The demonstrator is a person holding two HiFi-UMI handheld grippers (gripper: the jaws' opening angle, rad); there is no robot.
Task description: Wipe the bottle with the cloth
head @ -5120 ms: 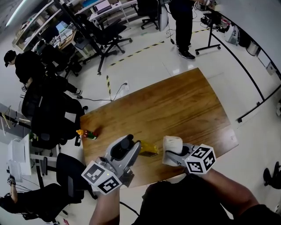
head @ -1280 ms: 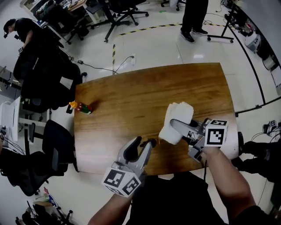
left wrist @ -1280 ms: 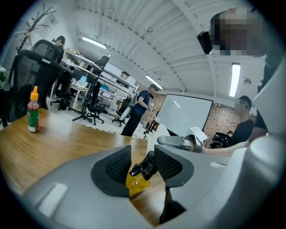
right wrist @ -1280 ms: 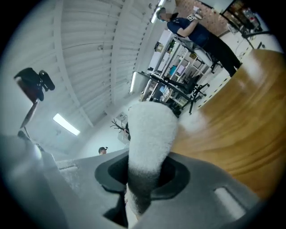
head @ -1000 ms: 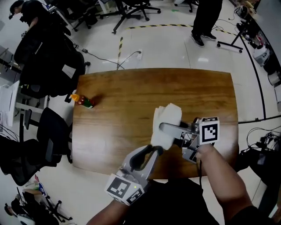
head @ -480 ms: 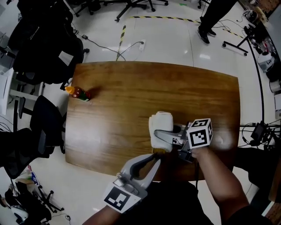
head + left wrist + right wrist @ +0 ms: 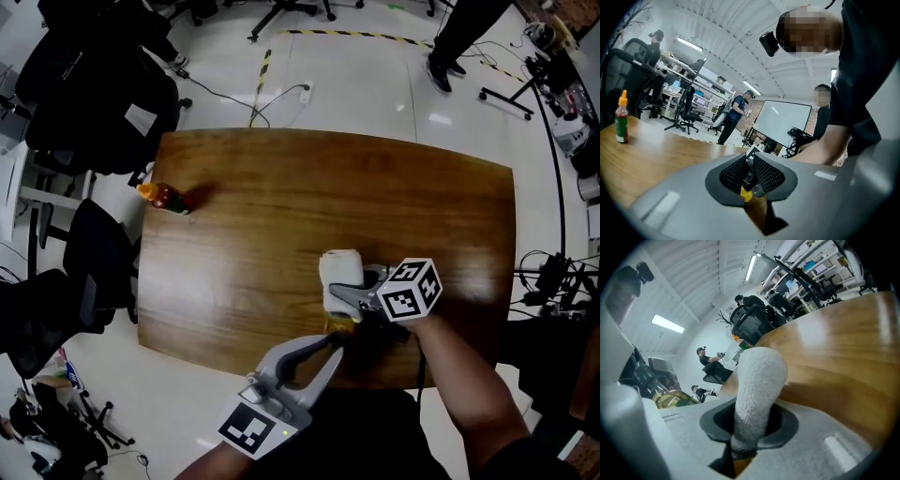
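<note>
A small yellow bottle with a dark cap is held over the table's near edge, mostly hidden by the jaws and the cloth. My left gripper is shut on it; in the left gripper view the pads pinch its dark neck. My right gripper is shut on a rolled white cloth, which rests right above the bottle and seems to touch it. In the right gripper view the cloth stands up out of the jaws, with the golden bottle at the left.
A red sauce bottle with an orange cap stands at the far left edge of the wooden table. Office chairs crowd the left side. A person stands beyond the far edge.
My right gripper has carried the cloth nearer and leftward until it meets the bottle. The left gripper's jaws have closed on the bottle.
</note>
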